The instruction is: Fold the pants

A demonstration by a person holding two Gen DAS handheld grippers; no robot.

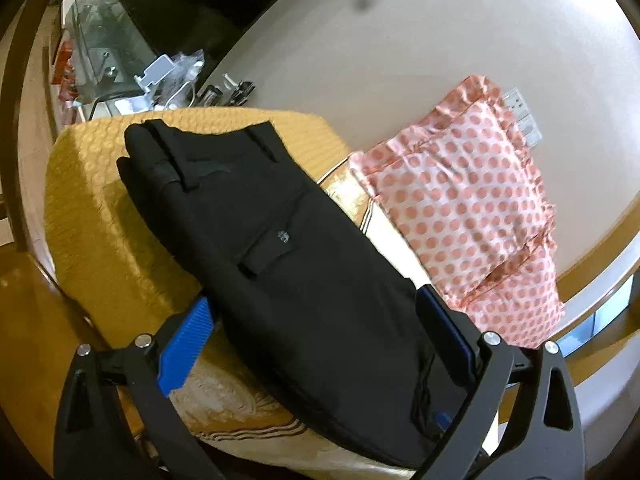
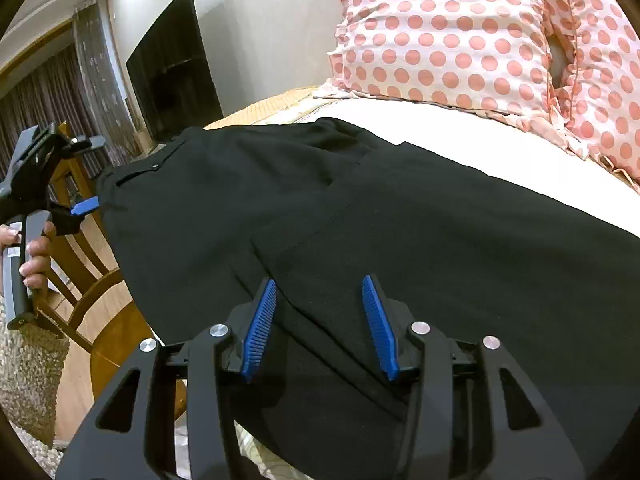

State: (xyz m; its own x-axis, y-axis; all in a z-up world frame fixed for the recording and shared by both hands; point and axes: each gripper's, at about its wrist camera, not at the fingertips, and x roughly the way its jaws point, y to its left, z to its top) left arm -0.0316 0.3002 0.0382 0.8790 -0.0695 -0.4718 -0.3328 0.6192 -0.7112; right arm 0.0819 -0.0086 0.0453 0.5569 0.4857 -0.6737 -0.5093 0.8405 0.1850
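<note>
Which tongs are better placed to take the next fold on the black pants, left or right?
Probably right. The right tongs are open, low over the pants at a fabric edge. The left tongs are open too, straddling the whole folded width.

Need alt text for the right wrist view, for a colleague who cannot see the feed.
Black pants lie spread over a bed, filling most of the frame, with the right gripper open just above the fabric. A pink polka-dot pillow sits beyond them, and at far left a hand holds the left gripper at the pants' edge.
</note>
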